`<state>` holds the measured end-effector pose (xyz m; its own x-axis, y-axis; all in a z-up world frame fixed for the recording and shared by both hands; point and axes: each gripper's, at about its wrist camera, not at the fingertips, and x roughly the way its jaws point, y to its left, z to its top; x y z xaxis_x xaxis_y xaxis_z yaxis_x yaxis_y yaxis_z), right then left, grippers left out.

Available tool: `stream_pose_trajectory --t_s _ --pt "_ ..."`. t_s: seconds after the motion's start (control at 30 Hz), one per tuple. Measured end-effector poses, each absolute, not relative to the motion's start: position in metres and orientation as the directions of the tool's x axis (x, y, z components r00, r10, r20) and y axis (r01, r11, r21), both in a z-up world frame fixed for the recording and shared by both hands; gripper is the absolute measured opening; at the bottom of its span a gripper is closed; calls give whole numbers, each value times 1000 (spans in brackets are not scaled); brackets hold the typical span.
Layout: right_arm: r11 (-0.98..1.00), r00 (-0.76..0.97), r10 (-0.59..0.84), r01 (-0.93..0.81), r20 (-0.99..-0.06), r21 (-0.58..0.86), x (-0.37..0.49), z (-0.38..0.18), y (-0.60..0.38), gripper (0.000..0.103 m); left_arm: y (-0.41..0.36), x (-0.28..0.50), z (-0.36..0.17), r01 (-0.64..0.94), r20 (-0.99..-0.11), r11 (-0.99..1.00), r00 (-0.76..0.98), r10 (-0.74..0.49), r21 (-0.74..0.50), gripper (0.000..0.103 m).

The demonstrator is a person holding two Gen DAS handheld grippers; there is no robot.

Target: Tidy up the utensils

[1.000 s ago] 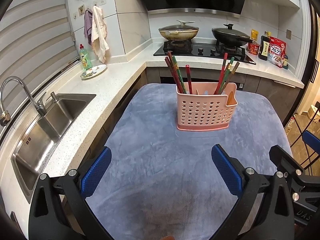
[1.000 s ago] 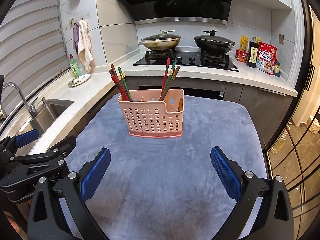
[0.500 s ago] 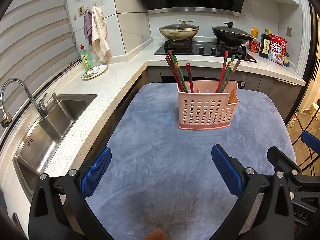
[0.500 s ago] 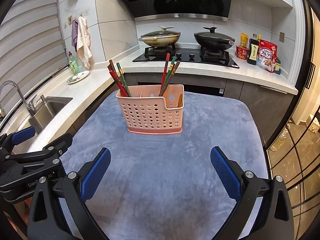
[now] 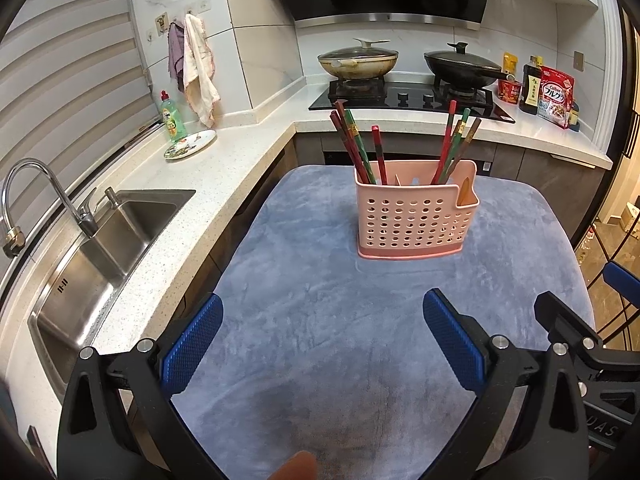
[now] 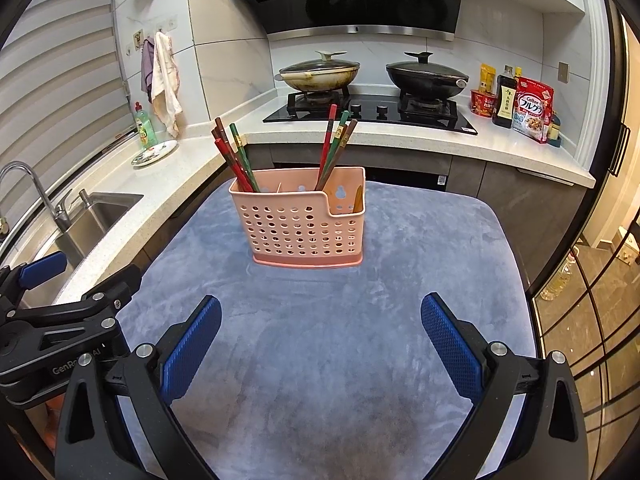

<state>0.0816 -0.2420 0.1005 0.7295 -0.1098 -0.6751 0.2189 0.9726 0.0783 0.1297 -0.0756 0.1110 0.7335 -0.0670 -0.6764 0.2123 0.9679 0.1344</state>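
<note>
Pink perforated caddy (image 5: 416, 216) stands upright on grey cloth (image 5: 340, 320), chopsticks (image 5: 356, 144) leaning in left and middle compartments. Left gripper (image 5: 322, 332) and right gripper (image 6: 320, 330) hover near, fingers spread, empty.

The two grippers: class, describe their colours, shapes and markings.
The left gripper and the right gripper each have a black angular frame with silver bolts and blue textured pads. White lettering beginning "GenRo" marks the left one's body.
</note>
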Motion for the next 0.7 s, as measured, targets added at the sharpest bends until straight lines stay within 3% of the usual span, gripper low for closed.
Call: stream_pose_trajectory --t_s 0.7 --pt "972 725 -112 222 -679 76 82 97 -243 97 -78 130 105 201 -684 968 728 -46 149 96"
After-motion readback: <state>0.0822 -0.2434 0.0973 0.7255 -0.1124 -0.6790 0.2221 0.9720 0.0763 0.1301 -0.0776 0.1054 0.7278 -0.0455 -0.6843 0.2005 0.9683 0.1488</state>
